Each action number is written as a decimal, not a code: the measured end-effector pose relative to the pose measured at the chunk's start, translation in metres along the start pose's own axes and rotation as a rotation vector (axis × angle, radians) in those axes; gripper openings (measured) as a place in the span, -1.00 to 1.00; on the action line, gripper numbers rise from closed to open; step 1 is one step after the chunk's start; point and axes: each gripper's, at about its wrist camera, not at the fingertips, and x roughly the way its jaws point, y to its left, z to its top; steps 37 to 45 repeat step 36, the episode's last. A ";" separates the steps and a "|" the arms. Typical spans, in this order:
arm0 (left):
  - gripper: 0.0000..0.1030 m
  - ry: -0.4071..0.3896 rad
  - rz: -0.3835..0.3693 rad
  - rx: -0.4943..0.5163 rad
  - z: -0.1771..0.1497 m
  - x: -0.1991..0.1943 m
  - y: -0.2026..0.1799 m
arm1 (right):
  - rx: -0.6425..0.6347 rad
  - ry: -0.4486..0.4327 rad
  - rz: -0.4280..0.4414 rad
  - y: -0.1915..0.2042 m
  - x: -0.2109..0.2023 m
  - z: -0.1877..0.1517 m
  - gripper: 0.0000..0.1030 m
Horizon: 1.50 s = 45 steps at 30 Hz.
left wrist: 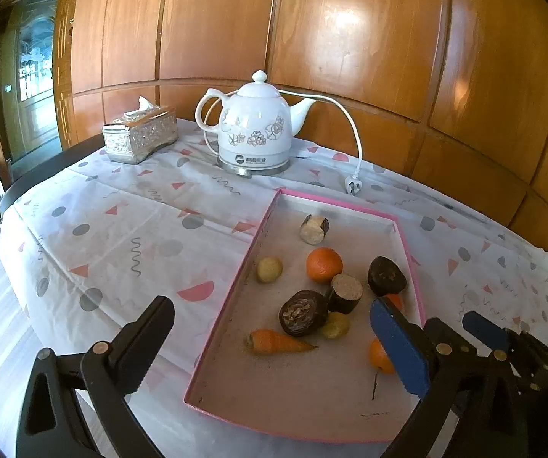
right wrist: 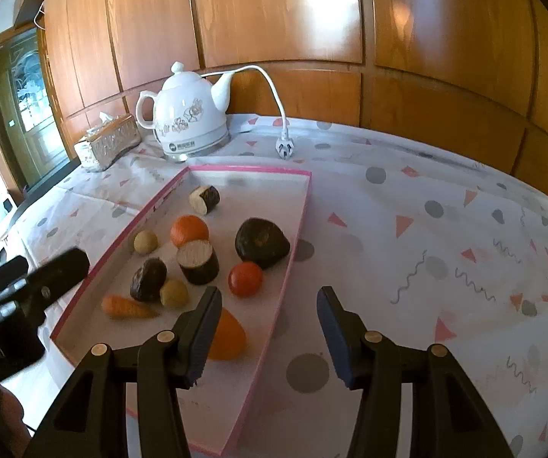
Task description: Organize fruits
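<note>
A shallow pink-rimmed tray [left wrist: 232, 297] [right wrist: 296, 229] on the table holds several fruits and vegetables: an orange [left wrist: 323, 265] [right wrist: 189, 230], a carrot [left wrist: 277, 341] [right wrist: 127, 307], a red tomato [right wrist: 245, 279], an orange fruit [right wrist: 230, 337] near the front, dark cut pieces [left wrist: 344, 293] [right wrist: 198, 261] and small yellow balls [left wrist: 269, 269] [right wrist: 146, 241]. My left gripper [left wrist: 274, 347] is open over the tray's front, holding nothing. My right gripper [right wrist: 268, 328] is open and empty over the tray's right rim, its left finger just in front of the orange fruit.
A white floral electric kettle [left wrist: 253, 126] [right wrist: 188, 114] with a loose cord and plug [left wrist: 352, 185] [right wrist: 284, 149] stands at the back. A silver tissue box [left wrist: 140, 135] [right wrist: 108, 143] sits left of it. The patterned tablecloth [left wrist: 121, 229] [right wrist: 445, 248] spreads on both sides; a wood-panelled wall lies behind.
</note>
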 end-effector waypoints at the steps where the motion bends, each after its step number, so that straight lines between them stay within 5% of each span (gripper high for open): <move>1: 0.99 0.000 0.005 0.001 0.000 -0.001 -0.001 | 0.000 0.000 -0.002 0.000 -0.001 -0.002 0.03; 45: 0.99 -0.085 0.027 0.013 0.001 -0.022 -0.007 | -0.038 -0.009 0.009 0.008 -0.008 -0.009 0.03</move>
